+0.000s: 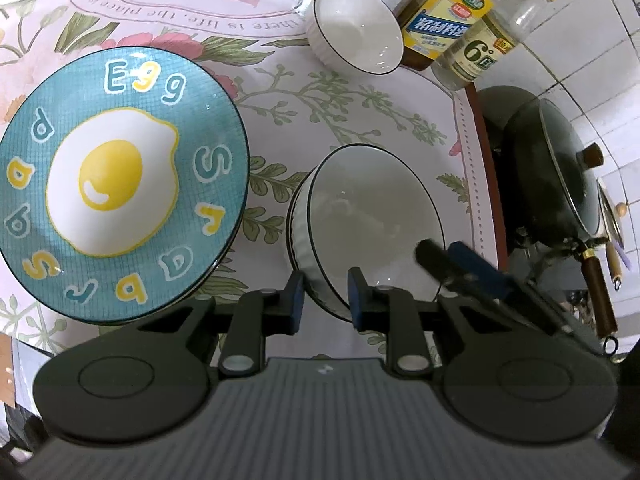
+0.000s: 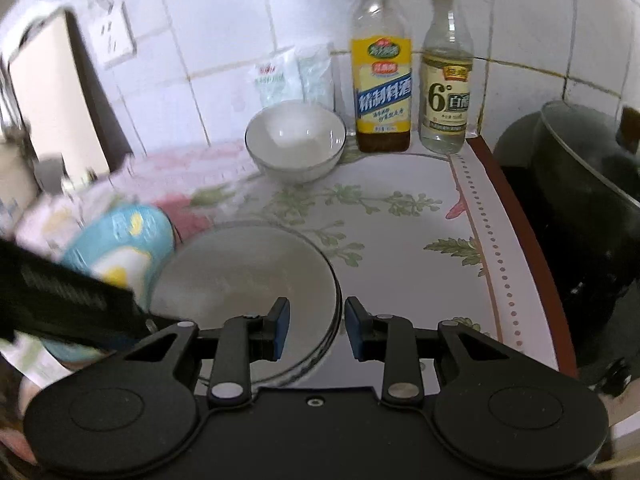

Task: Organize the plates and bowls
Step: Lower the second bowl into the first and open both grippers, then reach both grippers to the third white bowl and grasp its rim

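Large ribbed white ceramic bowl (image 1: 360, 216), mouth upward, is being straddled unclamped by part-open left gripper (image 1: 326, 296) and right gripper (image 2: 316, 328); flowered tablecloth (image 2: 400, 232) is being left bare rightward.

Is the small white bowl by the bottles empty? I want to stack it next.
Empty. The small white bowl stands upright before the two bottles, and both views show only its bare white inside.
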Available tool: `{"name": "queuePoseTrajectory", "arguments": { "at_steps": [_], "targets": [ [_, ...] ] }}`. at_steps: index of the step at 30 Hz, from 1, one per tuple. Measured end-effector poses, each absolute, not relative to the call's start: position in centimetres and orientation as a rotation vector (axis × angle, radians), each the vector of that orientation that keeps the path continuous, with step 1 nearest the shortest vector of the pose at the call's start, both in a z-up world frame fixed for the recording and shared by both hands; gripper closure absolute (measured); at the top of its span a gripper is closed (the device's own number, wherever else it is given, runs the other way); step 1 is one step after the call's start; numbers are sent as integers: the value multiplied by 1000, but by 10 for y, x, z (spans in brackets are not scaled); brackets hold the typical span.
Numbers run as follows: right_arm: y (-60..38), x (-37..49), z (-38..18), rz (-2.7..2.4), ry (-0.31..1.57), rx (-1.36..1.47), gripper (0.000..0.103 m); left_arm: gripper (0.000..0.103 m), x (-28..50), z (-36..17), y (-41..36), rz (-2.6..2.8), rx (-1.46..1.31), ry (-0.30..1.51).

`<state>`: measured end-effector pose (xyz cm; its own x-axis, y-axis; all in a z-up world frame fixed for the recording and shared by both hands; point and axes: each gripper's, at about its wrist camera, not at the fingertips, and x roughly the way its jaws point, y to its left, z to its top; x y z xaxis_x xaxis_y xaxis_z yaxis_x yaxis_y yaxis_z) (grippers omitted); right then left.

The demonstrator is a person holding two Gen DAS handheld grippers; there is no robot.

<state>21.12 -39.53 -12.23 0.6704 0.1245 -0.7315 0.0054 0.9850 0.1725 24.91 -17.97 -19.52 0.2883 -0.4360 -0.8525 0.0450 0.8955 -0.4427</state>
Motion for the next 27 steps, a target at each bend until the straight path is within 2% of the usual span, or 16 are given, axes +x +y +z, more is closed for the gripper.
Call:
{"name": "queuePoseTrajectory", "arguments": {
  "at_steps": [5, 13, 19, 21, 27],
  "targets": [
    [-417, 212, -108, 119, 825, 340, 67, 79, 249, -185, -176, -383, -359, 1243],
    [-441, 239, -83, 245, 831, 531, 61, 79, 264, -143, -159, -484, -377, 1129],
    [-450, 270, -72, 274, 796, 559, 60, 79, 285, -132, -148, -477, -351, 1078],
    [-450, 284, -73, 275, 800, 551, 59, 76, 298, -131, -146, -450, -347, 1048],
    [-456, 332, -94, 289, 933, 657, 55, 74, 340, -143, -153, -406, -335, 988]
  ]
}}
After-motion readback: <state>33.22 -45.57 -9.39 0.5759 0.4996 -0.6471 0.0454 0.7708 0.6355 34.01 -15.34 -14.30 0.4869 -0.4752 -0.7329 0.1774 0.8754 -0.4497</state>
